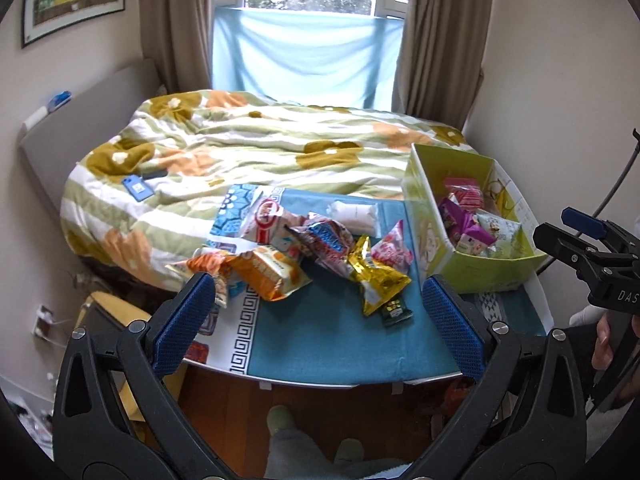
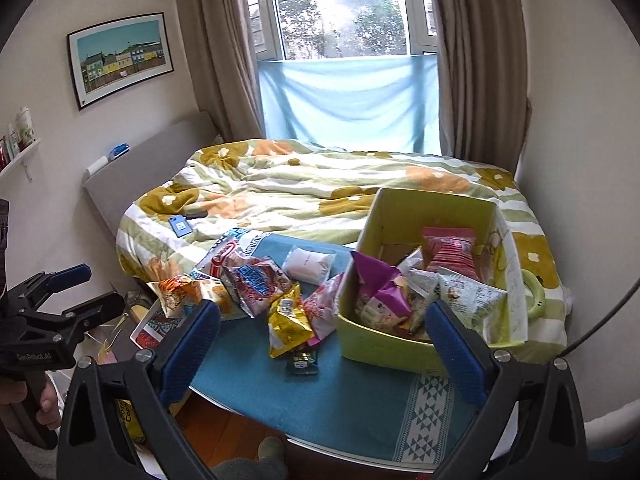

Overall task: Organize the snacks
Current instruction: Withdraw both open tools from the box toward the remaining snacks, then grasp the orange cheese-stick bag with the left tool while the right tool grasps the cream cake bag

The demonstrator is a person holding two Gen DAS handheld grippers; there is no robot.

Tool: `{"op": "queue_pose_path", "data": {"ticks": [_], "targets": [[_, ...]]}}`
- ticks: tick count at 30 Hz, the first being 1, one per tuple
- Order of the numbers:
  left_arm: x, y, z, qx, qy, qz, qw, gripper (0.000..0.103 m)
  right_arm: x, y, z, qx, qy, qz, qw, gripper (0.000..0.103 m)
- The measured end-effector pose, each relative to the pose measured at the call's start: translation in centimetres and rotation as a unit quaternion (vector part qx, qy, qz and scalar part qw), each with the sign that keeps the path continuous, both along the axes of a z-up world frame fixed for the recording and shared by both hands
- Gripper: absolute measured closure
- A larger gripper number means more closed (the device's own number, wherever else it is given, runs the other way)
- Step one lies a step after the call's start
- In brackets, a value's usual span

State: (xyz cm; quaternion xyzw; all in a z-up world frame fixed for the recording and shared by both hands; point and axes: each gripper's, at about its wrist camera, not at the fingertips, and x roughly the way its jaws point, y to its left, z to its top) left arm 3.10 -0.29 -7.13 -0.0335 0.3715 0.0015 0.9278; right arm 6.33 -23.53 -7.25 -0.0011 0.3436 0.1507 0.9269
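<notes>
Bedroom setting: bed with floral duvet (image 1: 248, 140) under a curtained window (image 2: 344, 8); framed print (image 2: 120, 56) on the left wall.

Table with blue patterned cloth (image 1: 320, 344), set against the bed's near side; its front edge is partly hidden behind the gripper frames in both views.

Green cardboard box (image 2: 384, 344), open-topped, on the table's right end. Right wrist view looks into it: purple packet (image 2: 380, 280), pink-and-red packet (image 2: 452, 252), pale packets beside them. Left wrist view shows only part of these contents past the near wall.

Loose snacks on the cloth, left of the box: orange bag (image 1: 264, 272), red-and-white bag (image 1: 266, 220), blue-and-red bag (image 1: 328, 240), white packet (image 1: 354, 212), pink packet (image 1: 392, 250), gold bag (image 1: 376, 280) and small dark packet (image 1: 396, 312), the last partly under the gold bag. Printing too small to read.

Left gripper (image 1: 320, 320): jaws spread wide, empty, above the table's near edge. In the right wrist view only its side shows.

Right gripper (image 2: 324, 344): jaws spread wide, empty, near the box. In the left wrist view it is cut off at the right edge, with fingers of the holding hand (image 1: 602, 344).

Wall shelf with bottles (image 2: 20, 136), seen by the right wrist camera alone.

Blue card (image 1: 138, 188) on the duvet.
</notes>
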Motion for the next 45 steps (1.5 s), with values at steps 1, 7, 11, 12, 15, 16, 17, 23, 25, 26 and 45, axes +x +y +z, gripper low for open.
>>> {"op": "queue_pose_path", "data": {"ticks": [1, 7, 11, 12, 15, 16, 17, 23, 25, 26, 45], "targets": [[0.0, 0.7, -0.2, 0.002, 0.001, 0.005, 1.0000, 0.001, 0.3, 0.7, -0.1, 0.000, 0.000, 0.007, 1.000, 0.001], [1.7, 5.6, -2.0, 0.014, 0.018, 0.017, 0.9996, 0.001, 2.7, 5.0, -1.6, 0.002, 0.014, 0.037, 0.999, 0.001], [4.1, 9.0, -3.8, 0.019, 0.038, 0.010, 0.9991, 0.001, 4.8, 8.2, -3.2, -0.003, 0.035, 0.046, 0.998, 0.001], [4.8, 9.8, -4.5, 0.020, 0.045, 0.007, 0.9988, 0.001, 5.4, 9.0, -3.6, -0.003, 0.039, 0.049, 0.998, 0.001], [6.9, 11.8, -6.7, 0.023, 0.067, -0.010, 0.9974, 0.001, 7.0, 11.4, -5.1, -0.004, 0.058, 0.056, 0.997, 0.001], [7.6, 12.4, -7.5, 0.025, 0.074, -0.017, 0.9968, 0.001, 7.6, 12.1, -5.6, -0.003, 0.065, 0.059, 0.996, 0.001], [8.3, 13.0, -8.4, 0.025, 0.081, -0.025, 0.9961, 0.001, 8.2, 13.0, -6.2, -0.003, 0.072, 0.061, 0.996, 0.001], [11.3, 15.1, -13.4, 0.041, 0.102, -0.071, 0.9914, 0.001, 10.9, 17.8, -10.9, 0.003, 0.126, 0.073, 0.989, 0.001], [12.2, 15.5, -14.7, 0.047, 0.103, -0.085, 0.9900, 0.001, 11.6, 19.3, -12.6, 0.004, 0.146, 0.076, 0.986, 0.001], [12.7, 15.7, -15.4, 0.049, 0.103, -0.092, 0.9892, 0.001, 11.9, 19.9, -13.3, 0.003, 0.153, 0.076, 0.985, 0.001], [16.5, 13.5, -22.3, 0.112, 0.172, -0.217, 0.9543, 0.040, 15.0, 23.8, -20.5, -0.011, 0.225, 0.069, 0.972, 0.001]]}}
